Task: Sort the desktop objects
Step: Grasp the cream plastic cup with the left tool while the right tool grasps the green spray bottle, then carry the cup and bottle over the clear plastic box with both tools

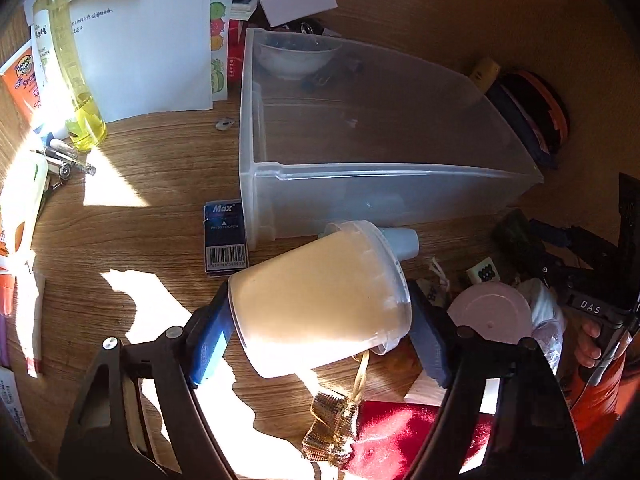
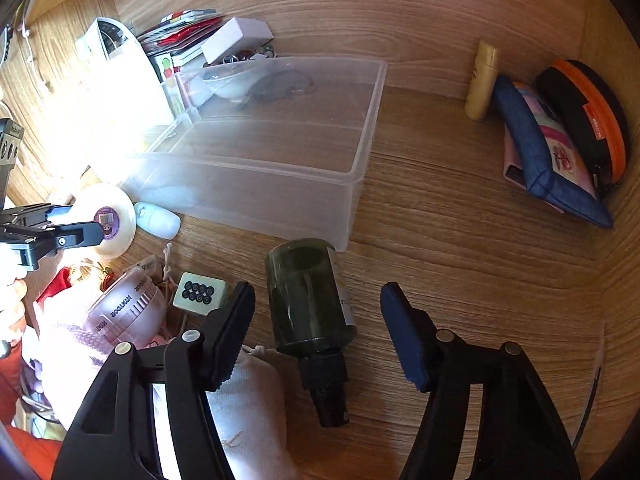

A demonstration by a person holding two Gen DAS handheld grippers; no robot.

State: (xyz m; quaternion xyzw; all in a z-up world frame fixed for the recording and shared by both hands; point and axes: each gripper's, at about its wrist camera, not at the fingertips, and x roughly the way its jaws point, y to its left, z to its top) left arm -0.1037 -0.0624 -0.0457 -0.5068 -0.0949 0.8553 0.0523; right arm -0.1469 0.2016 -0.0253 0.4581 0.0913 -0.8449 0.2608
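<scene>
From the left wrist, the left gripper (image 1: 320, 320) was clamped on a cream-filled lidded jar (image 1: 320, 300), tilted and held off the wooden desk (image 1: 160, 184) just in front of the clear plastic bin (image 1: 360, 136). Only this view showed the yellow bottle (image 1: 76, 92), the white papers (image 1: 148, 40) and the Max box (image 1: 224, 236) — all left of the bin.

From the right wrist, the right gripper (image 2: 320, 328) stood wide open, its fingers on either side of a dark green bottle (image 2: 308, 300) lying on the desk, touching neither pad. This view alone showed the pouches (image 2: 560, 140) at far right — and the jar's round label end on.
</scene>
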